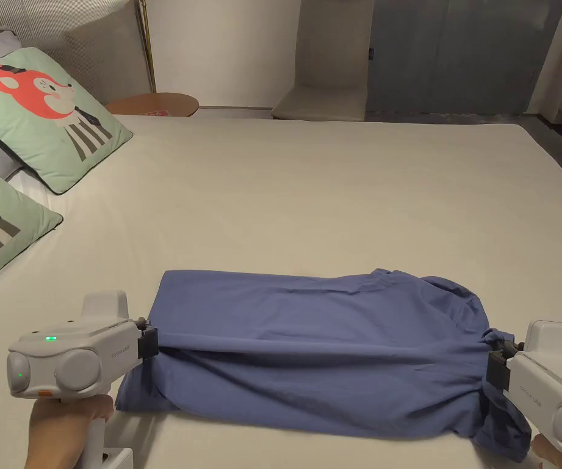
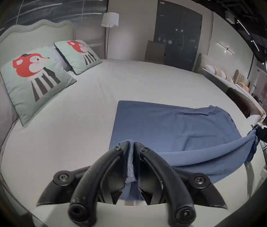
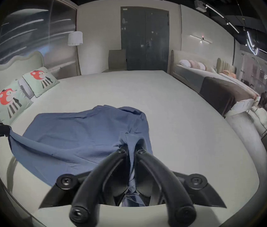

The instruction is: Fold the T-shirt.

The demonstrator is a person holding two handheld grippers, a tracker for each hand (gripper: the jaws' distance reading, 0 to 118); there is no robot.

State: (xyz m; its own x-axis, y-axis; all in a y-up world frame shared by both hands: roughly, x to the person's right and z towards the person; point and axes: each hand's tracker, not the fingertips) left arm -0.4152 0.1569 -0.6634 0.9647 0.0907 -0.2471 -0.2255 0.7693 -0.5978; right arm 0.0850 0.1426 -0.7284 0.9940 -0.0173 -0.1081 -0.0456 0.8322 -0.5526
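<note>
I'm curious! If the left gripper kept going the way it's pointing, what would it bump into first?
Probably more of the blue T-shirt it already pinches; the left gripper points along it toward the right gripper.

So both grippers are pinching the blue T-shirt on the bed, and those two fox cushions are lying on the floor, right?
Not quite. The two fox cushions lie on the bed, up by its headboard, not on the floor; the left gripper view shows it. The rest holds: the left gripper and the right gripper are each shut on the blue T-shirt, which lies on the bed.
</note>
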